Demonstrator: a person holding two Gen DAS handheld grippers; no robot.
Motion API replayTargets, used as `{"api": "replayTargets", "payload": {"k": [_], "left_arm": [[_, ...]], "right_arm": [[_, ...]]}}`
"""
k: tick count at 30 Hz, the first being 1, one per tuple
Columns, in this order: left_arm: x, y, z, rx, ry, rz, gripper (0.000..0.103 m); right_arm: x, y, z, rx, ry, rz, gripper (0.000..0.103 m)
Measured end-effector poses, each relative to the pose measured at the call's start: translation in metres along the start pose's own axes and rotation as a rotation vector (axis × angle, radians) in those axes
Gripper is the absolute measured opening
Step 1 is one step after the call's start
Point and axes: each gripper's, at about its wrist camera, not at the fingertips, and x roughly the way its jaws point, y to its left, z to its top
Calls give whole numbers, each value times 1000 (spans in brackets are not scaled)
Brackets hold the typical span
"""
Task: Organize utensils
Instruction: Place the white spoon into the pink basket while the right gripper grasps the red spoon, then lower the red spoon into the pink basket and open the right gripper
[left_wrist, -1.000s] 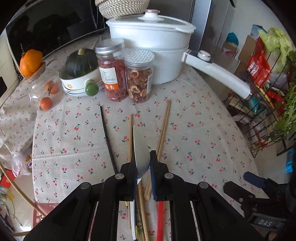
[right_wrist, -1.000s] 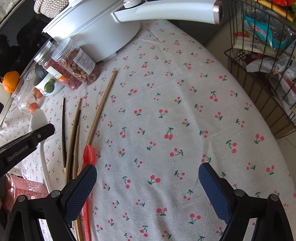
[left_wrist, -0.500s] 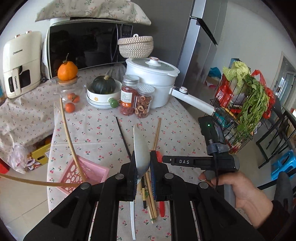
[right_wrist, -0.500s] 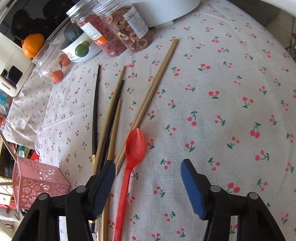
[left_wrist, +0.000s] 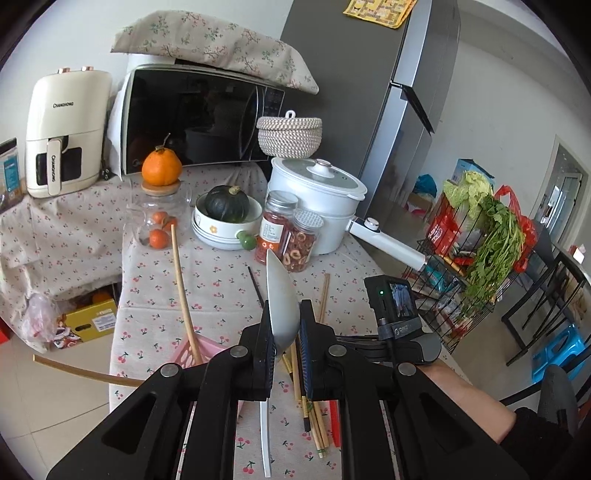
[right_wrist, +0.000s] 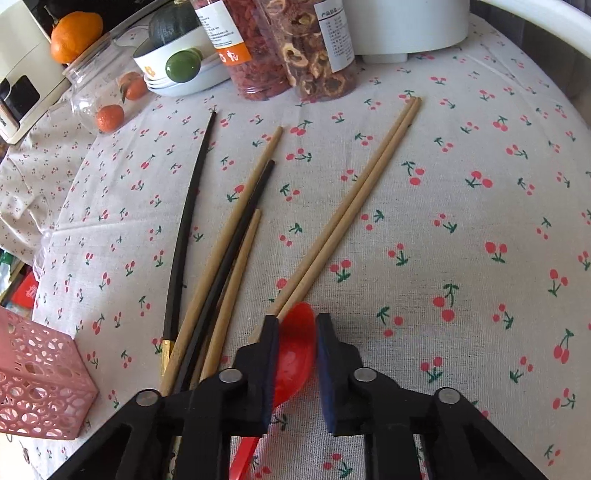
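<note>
Gripping the white spoon (left_wrist: 281, 295) by its bowl, the left gripper (left_wrist: 284, 350) is clamped shut on it and holds it clear of the cherry-print tablecloth (left_wrist: 221, 295), bowl pointing forward and handle hanging down behind the jaws; the pink basket (left_wrist: 207, 349) sits just below and to the left, with a long bamboo stick (left_wrist: 183, 291) leaning out of it. That spoon looks light, stiff and smooth, so a pinch on the curved bowl could let it swivel or slide; the flatter neck would likely be a steadier hold. Further right, loose chopsticks (right_wrist: 236, 236), tan and black, lie fanned on the cloth, thin, rigid and prone to rolling, best taken near the middle. At the right, the right gripper (right_wrist: 295, 350) has just been closing and its jaws now stand tight around the bowl of the red spoon (right_wrist: 293, 350), which lies on the cloth beside the tan pair (right_wrist: 354, 199). It looks like light, glossy plastic, likely slippery under the pads.
</note>
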Motion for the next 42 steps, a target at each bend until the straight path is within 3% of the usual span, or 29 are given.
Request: {"api": "replayTargets", "payload": {"k": [4,12,18,26,30,31,42], "left_arm": [[-9,5,1,6,-80,21,12],[-13,13,1,56,-317,119,12],[16,13,-6,75,-381,182,12],[42,14,-20,93,-309,191,15],[32,17,-19,32,-263,174,49],[27,19,-19,13,-258,173,51],[-40,34,-18,-116,-63,183,52]], "right_arm": [[-10,-1,-1,11,-34,1,4],[-77,9,-5,-6,-221,24,4],[-110,18,-12,-24,-302,26,4],[-133,26,-22,-63,-363,18,4],[-145,37,-26,-78,-397,22,5],[-148,40,-27,-80,-408,24,5],[-193,91,-36,-61,-609,76,5]]}}
